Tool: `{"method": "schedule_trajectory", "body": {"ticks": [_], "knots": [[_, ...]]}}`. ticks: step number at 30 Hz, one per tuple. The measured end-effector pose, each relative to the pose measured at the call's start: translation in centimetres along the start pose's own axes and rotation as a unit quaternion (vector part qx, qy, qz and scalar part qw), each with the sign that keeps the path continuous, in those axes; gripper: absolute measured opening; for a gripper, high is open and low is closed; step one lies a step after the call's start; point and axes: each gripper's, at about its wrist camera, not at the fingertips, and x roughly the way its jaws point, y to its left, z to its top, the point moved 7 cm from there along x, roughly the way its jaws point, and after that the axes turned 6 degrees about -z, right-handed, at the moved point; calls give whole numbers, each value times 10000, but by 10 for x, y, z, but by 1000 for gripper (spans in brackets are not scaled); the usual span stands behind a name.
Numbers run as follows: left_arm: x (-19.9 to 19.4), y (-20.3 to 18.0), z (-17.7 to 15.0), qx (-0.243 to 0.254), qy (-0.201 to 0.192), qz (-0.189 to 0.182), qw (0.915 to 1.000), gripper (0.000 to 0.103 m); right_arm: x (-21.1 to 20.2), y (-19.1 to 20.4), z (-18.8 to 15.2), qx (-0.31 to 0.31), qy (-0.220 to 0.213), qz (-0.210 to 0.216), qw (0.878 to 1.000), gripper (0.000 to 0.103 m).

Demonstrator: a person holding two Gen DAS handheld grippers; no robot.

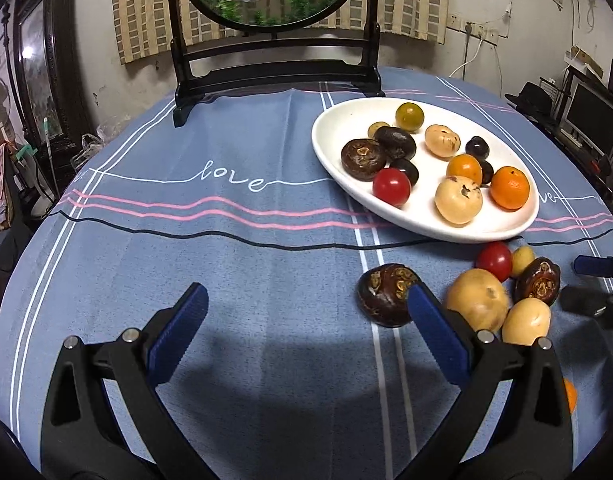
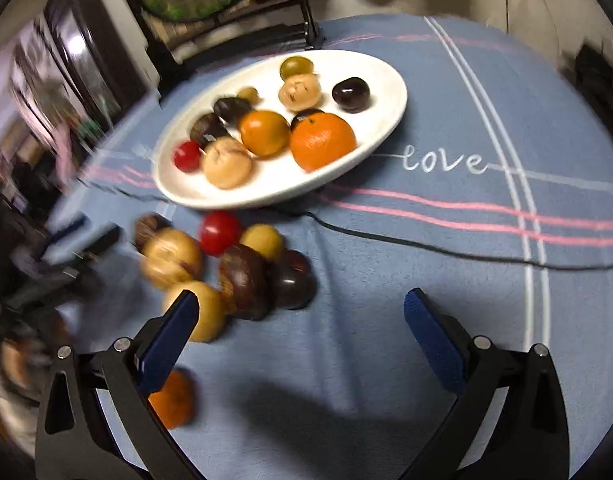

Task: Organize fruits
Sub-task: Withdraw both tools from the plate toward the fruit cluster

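The left gripper [image 1: 306, 300] hangs over the blue tablecloth [image 1: 234, 280] with its jaws spread wide and nothing between them; a dark brown water chestnut [image 1: 382, 300] lies just beside its right finger. The right gripper [image 2: 302, 308] is likewise spread and empty, with a pale round fruit [image 2: 210, 316] touching its left finger in the blurred view and a small orange fruit [image 2: 174, 400] lying near, under that finger. Beyond it sits a loose cluster on the cloth: a red tomato [image 2: 219, 232], tan fruits and dark brown ones, pressed together. Farther still, the white oval plate [image 2: 378, 80] holds an orange [image 2: 322, 142], a second red tomato [image 2: 186, 156] and other mixed fruits.
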Motion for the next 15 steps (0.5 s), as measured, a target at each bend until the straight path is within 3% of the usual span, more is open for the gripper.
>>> {"method": "schedule_trajectory", "body": {"ticks": [1, 4, 5, 8, 11, 13, 15], "knots": [[0, -1, 0, 14, 0, -4, 10000, 101, 5, -2, -3, -80, 61, -226, 9997, 102], [-1, -2, 0, 48, 3, 3, 10000, 101, 6, -11, -1, -92, 71, -228, 9997, 102], [-1, -2, 0, 57, 1, 1, 10000, 101, -6, -23, 7, 123, -184, -290, 9993, 102], [-1, -3, 0, 69, -8, -21, 10000, 101, -35, -68, 19, 709, -850, -1045, 9884, 102], [-1, -6, -1, 120, 6, -48, 9999, 101, -38, -68, 16, 950, -812, -58, 9921, 102], [-1, -8, -1, 170, 15, -32, 9998, 101, -34, -55, 14, 749, -749, 158, 9942, 102], [0, -8, -2, 196, 31, -22, 9998, 101, -30, -31, 9, 589, -630, 698, 9938, 102]]}}
